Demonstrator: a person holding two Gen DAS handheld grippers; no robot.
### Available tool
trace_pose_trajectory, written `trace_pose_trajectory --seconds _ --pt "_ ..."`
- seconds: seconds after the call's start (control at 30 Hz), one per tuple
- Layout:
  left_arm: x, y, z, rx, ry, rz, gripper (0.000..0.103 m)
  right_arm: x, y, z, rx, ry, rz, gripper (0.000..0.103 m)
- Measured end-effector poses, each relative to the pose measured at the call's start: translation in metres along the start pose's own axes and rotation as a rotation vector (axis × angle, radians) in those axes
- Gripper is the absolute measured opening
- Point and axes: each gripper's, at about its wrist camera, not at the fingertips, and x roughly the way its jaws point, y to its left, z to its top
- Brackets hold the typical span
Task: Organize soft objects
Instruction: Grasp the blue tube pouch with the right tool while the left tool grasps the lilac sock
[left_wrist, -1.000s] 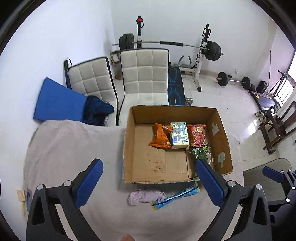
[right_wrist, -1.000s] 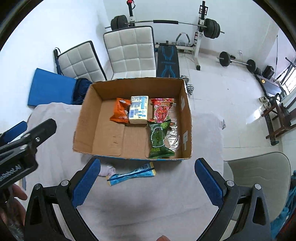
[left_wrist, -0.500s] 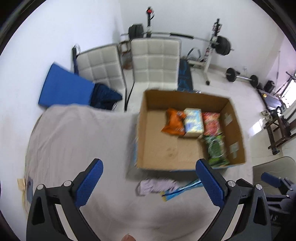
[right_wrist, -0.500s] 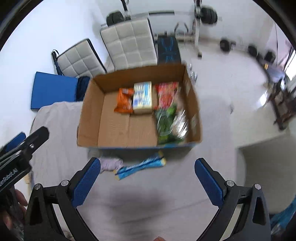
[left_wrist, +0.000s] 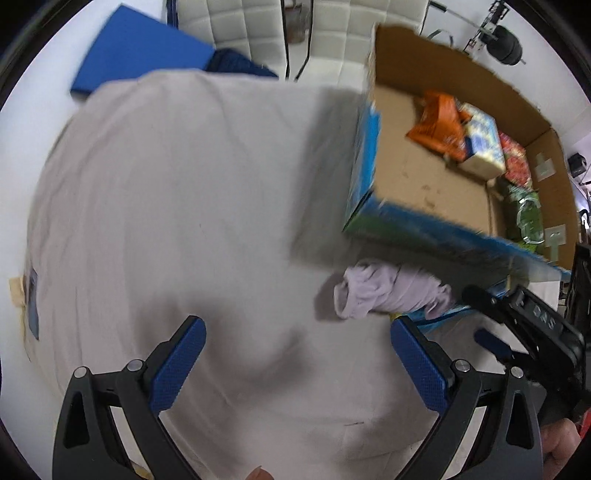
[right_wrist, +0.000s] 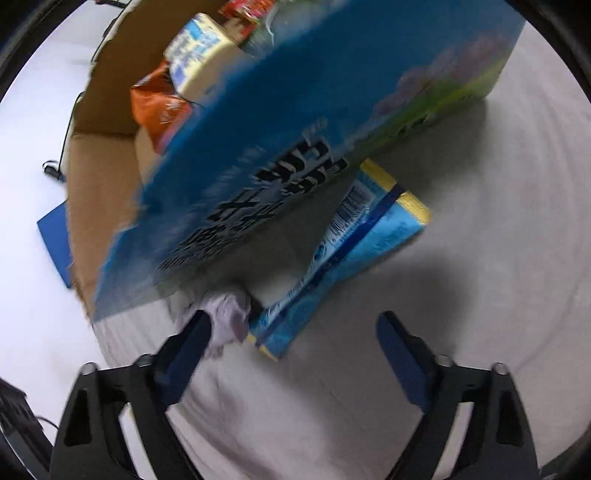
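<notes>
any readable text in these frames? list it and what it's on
"DAS": embossed on the black body of the right gripper, partly blurred, so uncertain.
Large black characters on the blue outer wall of the cardboard box: motion-blurred, unreadable.
Barcode and small print on the light-blue packet: too small to read.
Print on the snack packs in the box: blurred, unreadable.

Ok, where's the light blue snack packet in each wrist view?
Left wrist: light blue snack packet lower right, mostly hidden behind the lilac cloth.
Right wrist: centre, lying diagonally on the sheet.
Shared landmark: cardboard box's blue outer wall, just beyond it.
</notes>
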Motion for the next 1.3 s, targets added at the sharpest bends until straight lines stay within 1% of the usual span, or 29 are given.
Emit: trace_pose_trajectory --seconds 0.03,0.07,0.1,0.13,0.2,0.23,0.3,0.33,0.4,0.47,0.53,0.57,0.67,0.73,0.8,0.87,0.93,0.97,1.0,1.03,1.07,1.1,1.13,1.17,1.2,1.23,1.27,1.3 --pt "0.005 -0.001 -0.001 -0.003 0.013 -0.007 0.103 0.009 0.000 -0.002 0.012 -0.006 -0.001 0.072" --pt "0.008 -0.002 -0.001 -0.007 0.022 -0.009 0.103 0.015 0.001 -0.003 0.014 -0.007 -0.011 0.059" --pt "0.011 -0.002 -0.002 -0.012 0.027 -0.009 0.103 0.020 0.001 -0.004 0.022 -0.009 -0.017 0.049" --pt "0.013 -0.003 -0.002 -0.015 0.034 -0.018 0.103 0.026 -0.001 -0.008 0.031 -0.011 -0.025 0.032" --pt "0.018 -0.006 -0.002 -0.029 0.055 -0.029 0.103 0.028 -0.003 -0.014 0.019 -0.023 -0.048 0.029" --pt "0.021 -0.008 -0.001 -0.038 0.063 -0.047 0.103 0.027 -0.007 -0.018 0.007 -0.018 -0.058 0.024" --pt "0.028 -0.009 0.000 -0.065 0.094 -0.090 0.103 0.023 -0.016 -0.023 -0.004 -0.009 -0.083 0.022" --pt "0.034 -0.009 0.001 -0.089 0.120 -0.133 0.103 0.018 -0.023 -0.026 -0.015 -0.008 -0.099 0.020" --pt "0.044 -0.009 0.002 -0.147 0.172 -0.195 0.103 0.009 -0.038 -0.031 -0.032 -0.010 -0.136 0.019" --pt "0.058 -0.011 0.002 -0.224 0.218 -0.276 0.103 -0.001 -0.059 -0.036 -0.039 -0.009 -0.173 0.019" --pt "0.070 -0.015 0.002 -0.276 0.245 -0.319 0.103 -0.006 -0.073 -0.040 -0.055 -0.005 -0.202 0.019" --pt "0.075 -0.019 0.001 -0.295 0.248 -0.326 0.103 -0.009 -0.081 -0.043 -0.055 -0.015 -0.209 0.019" --pt "0.082 -0.034 0.002 -0.307 0.235 -0.318 0.103 -0.014 -0.087 -0.049 -0.084 -0.048 -0.224 0.019" --pt "0.086 -0.044 0.006 -0.316 0.220 -0.303 0.103 -0.013 -0.092 -0.057 -0.083 -0.057 -0.199 0.020" --pt "0.092 -0.050 0.011 -0.338 0.201 -0.294 0.103 -0.011 -0.090 -0.063 -0.089 -0.061 -0.201 0.020" --pt "0.098 -0.054 0.016 -0.355 0.195 -0.271 0.103 -0.012 -0.085 -0.052 -0.096 -0.067 -0.206 0.020" --pt "0.103 -0.055 0.018 -0.360 0.187 -0.238 0.103 -0.011 -0.084 -0.053 -0.097 -0.068 -0.211 0.020" --pt "0.103 -0.056 0.018 -0.355 0.168 -0.221 0.101 -0.008 -0.083 -0.057 -0.097 -0.065 -0.214 0.020" --pt "0.103 -0.057 0.018 -0.326 0.145 -0.199 0.098 -0.010 -0.080 -0.053 -0.098 -0.060 -0.219 0.020" --pt "0.104 -0.061 0.019 -0.300 0.136 -0.204 0.093 -0.011 -0.074 -0.048 -0.102 -0.050 -0.230 0.020" --pt "0.104 -0.062 0.018 -0.274 0.133 -0.216 0.085 -0.007 -0.071 -0.049 -0.106 -0.042 -0.238 0.020" --pt "0.101 -0.062 0.015 -0.248 0.130 -0.225 0.081 -0.005 -0.067 -0.045 -0.110 -0.035 -0.246 0.020" --pt "0.097 -0.064 0.011 -0.213 0.131 -0.220 0.072 -0.008 -0.068 -0.042 -0.114 -0.030 -0.251 0.020" --pt "0.092 -0.065 0.007 -0.175 0.135 -0.208 0.067 -0.006 -0.066 -0.043 -0.122 -0.025 -0.263 0.020" --pt "0.088 -0.063 0.001 -0.142 0.141 -0.205 0.066 -0.006 -0.065 -0.040 -0.125 -0.020 -0.271 0.020" --pt "0.086 -0.061 -0.004 -0.122 0.145 -0.199 0.065 -0.011 -0.066 -0.034 -0.124 -0.017 -0.271 0.023" --pt "0.083 -0.057 -0.010 -0.106 0.150 -0.192 0.065 -0.010 -0.064 -0.030 -0.119 -0.011 -0.269 0.031" --pt "0.081 -0.051 -0.019 -0.089 0.162 -0.188 0.065 -0.008 -0.062 -0.026 -0.110 -0.002 -0.273 0.037"
